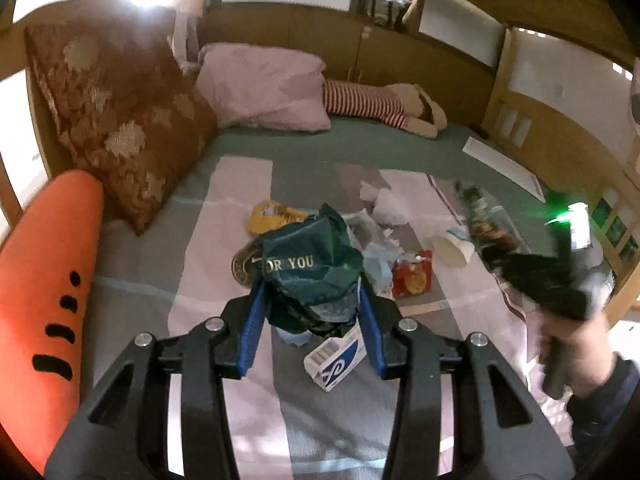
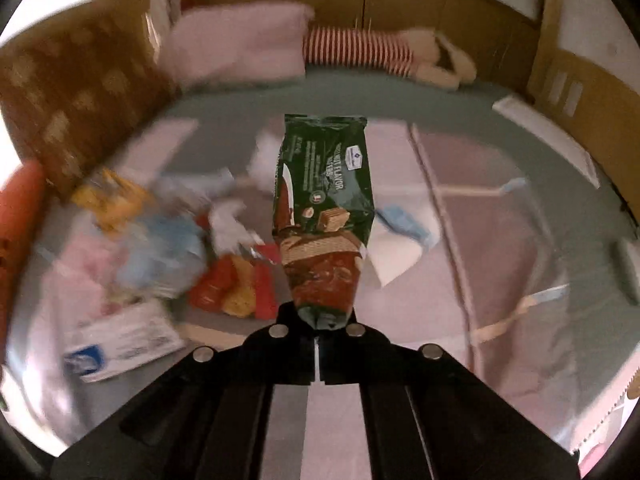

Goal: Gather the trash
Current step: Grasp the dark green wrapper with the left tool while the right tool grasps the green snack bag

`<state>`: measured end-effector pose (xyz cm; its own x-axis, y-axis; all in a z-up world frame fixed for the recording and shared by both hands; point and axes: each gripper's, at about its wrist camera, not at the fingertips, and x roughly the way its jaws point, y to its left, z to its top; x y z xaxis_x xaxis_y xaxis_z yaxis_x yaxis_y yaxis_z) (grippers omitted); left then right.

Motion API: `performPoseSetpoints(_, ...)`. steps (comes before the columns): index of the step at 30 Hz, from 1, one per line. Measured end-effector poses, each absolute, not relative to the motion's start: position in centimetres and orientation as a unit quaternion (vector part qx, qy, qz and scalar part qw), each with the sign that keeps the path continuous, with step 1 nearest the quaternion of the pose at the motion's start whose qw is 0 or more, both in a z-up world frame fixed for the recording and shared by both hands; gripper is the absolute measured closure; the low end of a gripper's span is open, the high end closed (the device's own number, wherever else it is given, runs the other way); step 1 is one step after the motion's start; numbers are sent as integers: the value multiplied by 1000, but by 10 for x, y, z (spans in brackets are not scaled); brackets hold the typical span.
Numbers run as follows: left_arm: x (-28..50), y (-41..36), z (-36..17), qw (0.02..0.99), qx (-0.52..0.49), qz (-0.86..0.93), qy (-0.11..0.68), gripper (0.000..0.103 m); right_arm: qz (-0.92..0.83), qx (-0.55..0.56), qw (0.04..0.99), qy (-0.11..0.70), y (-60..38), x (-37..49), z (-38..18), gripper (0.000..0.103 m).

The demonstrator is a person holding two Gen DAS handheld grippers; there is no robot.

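A: Left gripper [image 1: 312, 300] jaws clamped on a crumpled dark green bag [image 1: 316, 264], lifted off the bed [image 1: 360, 148]. Right gripper [image 2: 320, 330] jaws together, pinching the bottom seam of a green wafer pack [image 2: 326, 208], also raised.

B: Handling?

A: Both light, soft film, probably slippery. A seam pinch looks fine for the pack; the bag needs a bunched fold.

B: Remaining?

A: Mid-bed pile: yellow wrapper [image 1: 272, 216], red snack packet [image 1: 412, 276], paper cup [image 1: 454, 246], white carton [image 1: 336, 360], tissues [image 1: 380, 196].
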<state>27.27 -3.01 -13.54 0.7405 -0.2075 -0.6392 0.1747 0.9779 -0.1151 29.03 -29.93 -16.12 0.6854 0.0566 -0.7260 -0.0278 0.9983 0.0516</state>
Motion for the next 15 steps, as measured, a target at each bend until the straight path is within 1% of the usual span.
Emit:
performPoseSetpoints(2, 272, -32, -131, 931, -33, -111, 347, 59, 42, 41, 929, 365, -295, 256, -131, 101)
performPoseSetpoints(4, 276, -35, -130, 927, -32, -109, 356, 59, 47, 36, 937, 345, -284, 232, -118, 101)
performPoseSetpoints(9, 255, -22, -123, 935, -18, -86, 343, 59, 83, 24, 940, 329, -242, 193, -117, 101)
performPoseSetpoints(15, 239, -23, -118, 940, -12, -78, 330, 59, 81, 11, 945, 317, -223, 179, -115, 101)
